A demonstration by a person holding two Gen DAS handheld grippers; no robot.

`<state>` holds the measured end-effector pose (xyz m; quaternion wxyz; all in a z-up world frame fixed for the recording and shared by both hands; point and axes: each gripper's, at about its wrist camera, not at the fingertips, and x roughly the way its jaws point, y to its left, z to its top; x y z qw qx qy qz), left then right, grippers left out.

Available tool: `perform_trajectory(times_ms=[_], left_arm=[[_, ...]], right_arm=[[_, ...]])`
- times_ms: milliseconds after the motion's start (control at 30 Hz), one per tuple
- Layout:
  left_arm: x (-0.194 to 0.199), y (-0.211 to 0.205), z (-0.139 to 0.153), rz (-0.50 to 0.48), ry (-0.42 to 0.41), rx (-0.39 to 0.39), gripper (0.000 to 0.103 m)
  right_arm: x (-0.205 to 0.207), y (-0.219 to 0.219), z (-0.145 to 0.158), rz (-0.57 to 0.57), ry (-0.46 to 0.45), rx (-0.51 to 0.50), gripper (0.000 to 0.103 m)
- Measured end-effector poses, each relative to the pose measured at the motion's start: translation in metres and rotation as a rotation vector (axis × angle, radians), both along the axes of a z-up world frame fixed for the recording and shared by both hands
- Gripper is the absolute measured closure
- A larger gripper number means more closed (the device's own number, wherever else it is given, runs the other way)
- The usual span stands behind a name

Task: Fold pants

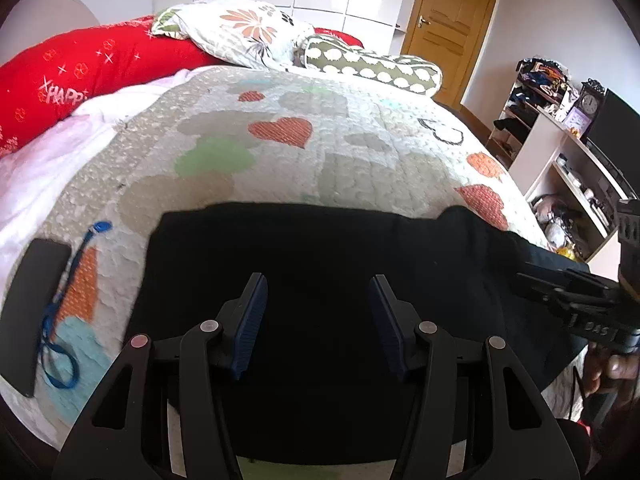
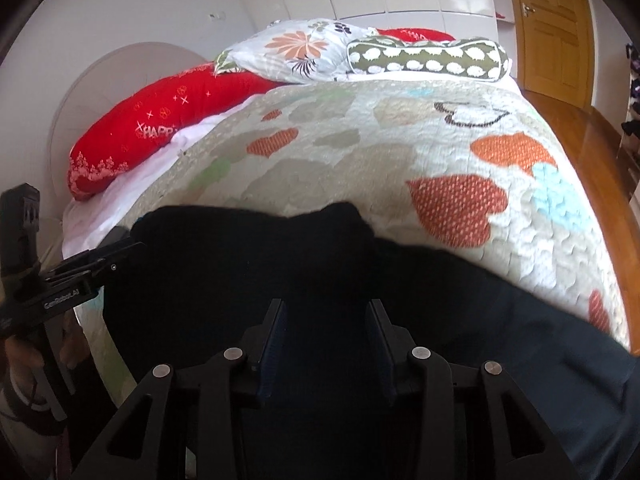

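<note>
Where the quilted bedspread (image 1: 320, 152) with its orange hearts covers the bed, the black pants (image 1: 320, 248) lie flat along the near edge. Over them the left gripper (image 1: 316, 320) stands with jaws apart, nothing between the pads, and the right gripper (image 2: 326, 344) likewise has parted jaws over the dark cloth. At the far end sit a red pillow (image 1: 80, 72), a floral pillow (image 1: 244, 28) and a spotted bolster (image 1: 376, 66). A dark phone (image 1: 32, 300) (blue lanyard beside it) lies left; a wooden door (image 1: 452, 28) and cluttered shelves (image 1: 560, 152) stand right.
</note>
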<state>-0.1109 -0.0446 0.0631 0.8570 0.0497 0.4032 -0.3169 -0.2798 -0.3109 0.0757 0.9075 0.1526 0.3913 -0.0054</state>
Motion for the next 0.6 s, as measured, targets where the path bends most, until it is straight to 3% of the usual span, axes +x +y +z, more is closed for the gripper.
perform_trajectory(times_ms=[267, 600], left_arm=[[-0.007, -0.016, -0.017, -0.024, 0.019, 0.017, 0.05], [-0.007, -0.026, -0.03, -0.03, 0.009, 0.043, 0.05]], right_arm=[[0.004, -0.001, -0.011, -0.077, 0.036, -0.062, 0.064], [0.01, 0.003, -0.018, -0.091, 0.054, -0.13, 0.063]])
